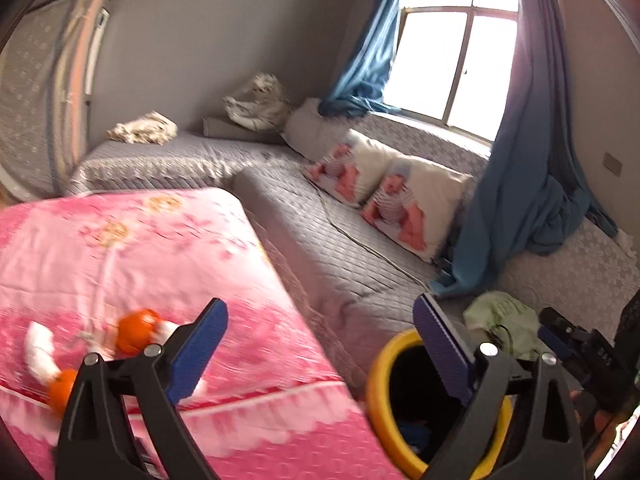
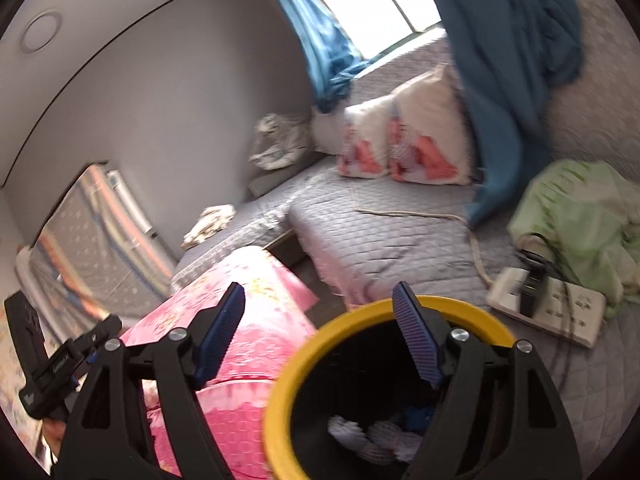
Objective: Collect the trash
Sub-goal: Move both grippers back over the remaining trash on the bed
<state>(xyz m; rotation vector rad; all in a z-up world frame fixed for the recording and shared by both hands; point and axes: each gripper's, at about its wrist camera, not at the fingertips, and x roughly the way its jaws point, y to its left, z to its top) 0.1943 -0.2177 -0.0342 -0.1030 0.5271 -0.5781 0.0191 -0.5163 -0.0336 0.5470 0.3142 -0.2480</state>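
Observation:
A black bin with a yellow rim (image 1: 380, 360) (image 2: 280, 400) stands beside a pink-covered table (image 1: 140, 260) (image 2: 240, 360). White crumpled tissues (image 2: 360, 436) and something blue lie in the bin. On the pink cover lie two oranges (image 1: 138, 330) and white tissue pieces (image 1: 38, 346). My left gripper (image 1: 320, 344) is open and empty, between the table edge and the bin. My right gripper (image 2: 320, 336) is open and empty, its right finger over the bin's mouth. The other gripper shows at each view's edge (image 1: 576, 344) (image 2: 60, 364).
Grey quilted mattresses (image 1: 320, 240) (image 2: 380, 240) fill the room, with two pillows (image 1: 384, 188), blue curtains (image 1: 520, 160), a green cloth (image 2: 580, 208) and a white power strip with cables (image 2: 552, 304). A covered wardrobe (image 1: 44, 100) stands at left.

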